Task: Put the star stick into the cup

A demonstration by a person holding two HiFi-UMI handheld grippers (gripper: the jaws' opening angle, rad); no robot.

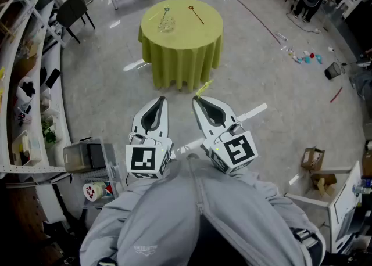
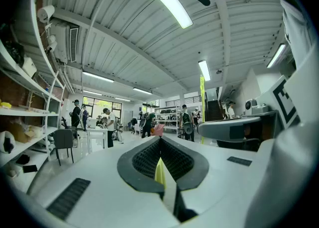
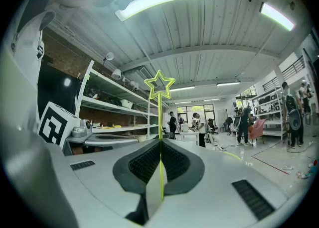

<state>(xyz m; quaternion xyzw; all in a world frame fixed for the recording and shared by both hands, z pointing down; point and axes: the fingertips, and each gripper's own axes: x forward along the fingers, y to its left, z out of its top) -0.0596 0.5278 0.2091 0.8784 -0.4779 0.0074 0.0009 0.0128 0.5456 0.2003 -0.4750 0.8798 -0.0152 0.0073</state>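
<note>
My right gripper is shut on a thin yellow star stick that stands up past the jaws; its star end shows just beyond the tips. My left gripper is shut beside it, with only a yellow-green sliver in the seam. Both are held close to the person's body, well short of the round table with the yellow-green cloth. On that table stand a clear cup and, apart from it, a red-tipped star stick and a green-tipped one.
Shelving runs along the left, with a dark chair near it. A plastic bin sits at my left and cardboard boxes at my right. White tape strips lie on the grey floor. People stand far off.
</note>
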